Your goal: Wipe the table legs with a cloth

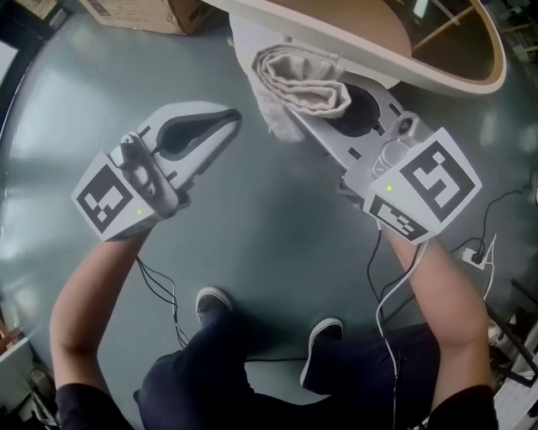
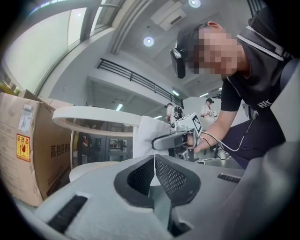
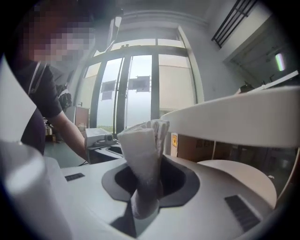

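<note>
A folded white cloth [image 1: 303, 80] sticks out from between the jaws of my right gripper [image 1: 290, 113], which is shut on it just beneath the rim of the round white table [image 1: 361, 46]. In the right gripper view the cloth [image 3: 143, 154] stands upright beside the table top [image 3: 234, 117]. My left gripper [image 1: 234, 117] hovers over the floor to the left, shut and holding nothing. From the left gripper view I see the cloth [image 2: 145, 133], the right gripper [image 2: 180, 137], the table rim [image 2: 93, 116] and a thin table leg [image 2: 71, 152].
A cardboard box [image 1: 143, 13] stands on the grey floor behind the left gripper, close to the table. The table's round lower base [image 3: 234, 180] lies under the top. The person's shoes [image 1: 214, 301] and trailing cables [image 1: 382, 294] are below the grippers.
</note>
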Demonstrator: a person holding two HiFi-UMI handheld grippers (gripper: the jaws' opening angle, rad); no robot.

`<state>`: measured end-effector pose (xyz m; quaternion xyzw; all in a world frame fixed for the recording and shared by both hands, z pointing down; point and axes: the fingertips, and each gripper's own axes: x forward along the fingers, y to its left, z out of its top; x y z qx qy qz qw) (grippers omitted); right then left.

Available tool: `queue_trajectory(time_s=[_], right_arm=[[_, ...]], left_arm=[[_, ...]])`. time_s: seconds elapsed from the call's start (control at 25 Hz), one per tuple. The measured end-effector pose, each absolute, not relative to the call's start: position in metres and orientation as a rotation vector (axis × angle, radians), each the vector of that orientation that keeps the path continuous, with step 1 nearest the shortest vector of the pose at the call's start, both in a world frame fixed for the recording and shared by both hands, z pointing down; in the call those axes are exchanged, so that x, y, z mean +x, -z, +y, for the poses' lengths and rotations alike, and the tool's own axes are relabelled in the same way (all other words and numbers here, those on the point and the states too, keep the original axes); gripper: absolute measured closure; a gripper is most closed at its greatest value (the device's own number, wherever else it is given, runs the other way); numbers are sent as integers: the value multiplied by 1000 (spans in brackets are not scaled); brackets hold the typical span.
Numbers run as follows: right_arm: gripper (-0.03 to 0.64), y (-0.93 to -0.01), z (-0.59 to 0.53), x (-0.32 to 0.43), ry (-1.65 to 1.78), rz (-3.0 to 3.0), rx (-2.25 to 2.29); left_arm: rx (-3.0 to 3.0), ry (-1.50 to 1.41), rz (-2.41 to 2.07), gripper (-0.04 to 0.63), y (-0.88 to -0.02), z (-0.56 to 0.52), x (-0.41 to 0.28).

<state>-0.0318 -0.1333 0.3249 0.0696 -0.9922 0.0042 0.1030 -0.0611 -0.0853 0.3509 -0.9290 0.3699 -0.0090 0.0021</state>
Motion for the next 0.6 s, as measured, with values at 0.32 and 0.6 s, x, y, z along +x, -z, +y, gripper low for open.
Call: queue_trajectory(time_s=[0.32, 0.6], right_arm=[[534, -321, -150, -47, -33, -2941, 264], [532, -323, -154, -51, -53, -2979, 274]], left_arm=[[-2904, 44, 1093, 583, -348, -82, -54], [-2963, 73, 1078, 584, -373, -77, -57]])
